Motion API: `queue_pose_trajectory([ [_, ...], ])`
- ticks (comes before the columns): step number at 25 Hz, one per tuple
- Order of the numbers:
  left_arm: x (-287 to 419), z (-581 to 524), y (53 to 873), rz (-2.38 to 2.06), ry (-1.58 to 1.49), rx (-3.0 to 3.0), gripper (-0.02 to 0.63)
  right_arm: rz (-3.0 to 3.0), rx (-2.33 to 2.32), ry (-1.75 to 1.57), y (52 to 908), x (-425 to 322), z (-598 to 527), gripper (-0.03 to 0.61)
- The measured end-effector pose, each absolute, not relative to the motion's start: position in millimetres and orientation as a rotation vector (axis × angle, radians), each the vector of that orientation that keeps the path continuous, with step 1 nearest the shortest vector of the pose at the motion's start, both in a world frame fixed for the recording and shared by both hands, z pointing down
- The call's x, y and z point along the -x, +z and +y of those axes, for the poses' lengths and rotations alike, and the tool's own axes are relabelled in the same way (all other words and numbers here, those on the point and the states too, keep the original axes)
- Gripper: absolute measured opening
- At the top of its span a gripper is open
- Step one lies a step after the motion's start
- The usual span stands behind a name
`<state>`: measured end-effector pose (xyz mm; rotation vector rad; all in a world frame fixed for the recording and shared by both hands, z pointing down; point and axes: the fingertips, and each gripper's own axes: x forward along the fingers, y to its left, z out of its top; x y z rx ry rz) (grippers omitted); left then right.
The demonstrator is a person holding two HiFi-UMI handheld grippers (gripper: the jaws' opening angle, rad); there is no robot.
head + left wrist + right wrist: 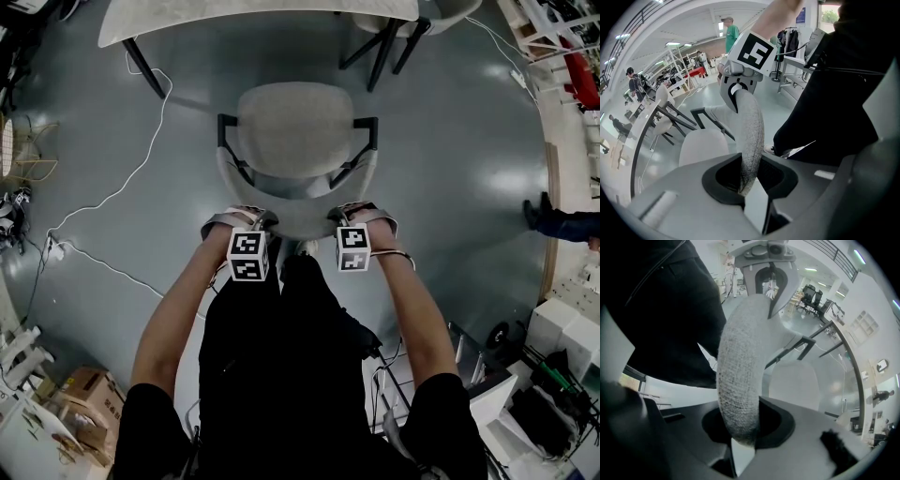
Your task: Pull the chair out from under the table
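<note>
A chair with a grey fabric seat [293,127] and black frame stands on the floor just in front of the pale table [234,19], its seat in full view. Its curved backrest rim [298,214] faces me. My left gripper [242,223] is shut on the rim's left part, my right gripper [358,217] on its right part. In the left gripper view the fabric rim [751,136] runs up from between the jaws of the left gripper [749,180]. The right gripper view shows the same rim [740,371] clamped in the right gripper [743,427].
A second chair [403,28] stands by the table's far right. A white cable [131,178] trails over the grey floor on the left. A cardboard box [89,394] lies at the lower left. A person's leg [562,223] shows at the right.
</note>
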<state>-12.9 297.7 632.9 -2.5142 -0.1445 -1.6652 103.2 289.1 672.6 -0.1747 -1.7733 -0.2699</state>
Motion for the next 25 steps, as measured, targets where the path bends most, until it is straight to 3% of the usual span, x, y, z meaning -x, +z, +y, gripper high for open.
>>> queue_pose_trajectory([
  [25, 13.8, 301.9, 640.1, -0.174, -1.73, 2.504, 0.1, -1.804, 0.14, -0.264, 676.4, -102.3, 293.6, 0.094],
])
